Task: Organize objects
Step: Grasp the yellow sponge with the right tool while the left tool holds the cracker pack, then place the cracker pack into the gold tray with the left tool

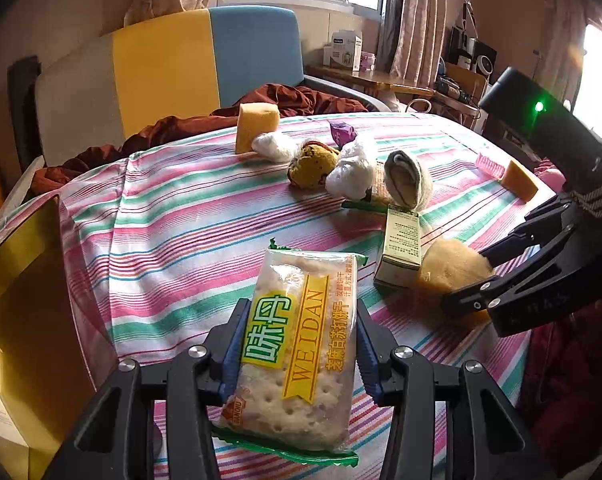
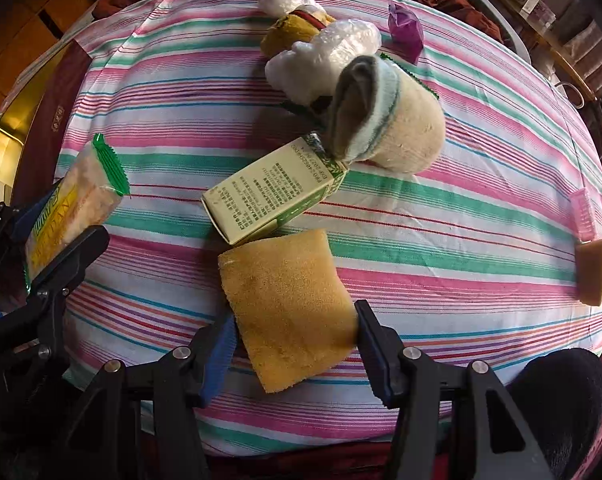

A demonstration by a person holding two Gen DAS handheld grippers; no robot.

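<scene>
A striped tablecloth (image 2: 441, 216) fills both views. Low centre in the right view, a soft, light yellow sponge (image 2: 287, 312) sits between the right gripper (image 2: 295, 340) fingers, which press its sides; it will squash, so hold mid-body. Lower centre in the left view, the left gripper (image 1: 297, 344) is clamped on a crinkly, breakable cracker packet (image 1: 297, 344).

A green wrapper (image 2: 301, 108) at frame centre hides mostly under the rolled sock (image 2: 385, 120); the small box (image 1: 401, 246) print is unreadable.
</scene>
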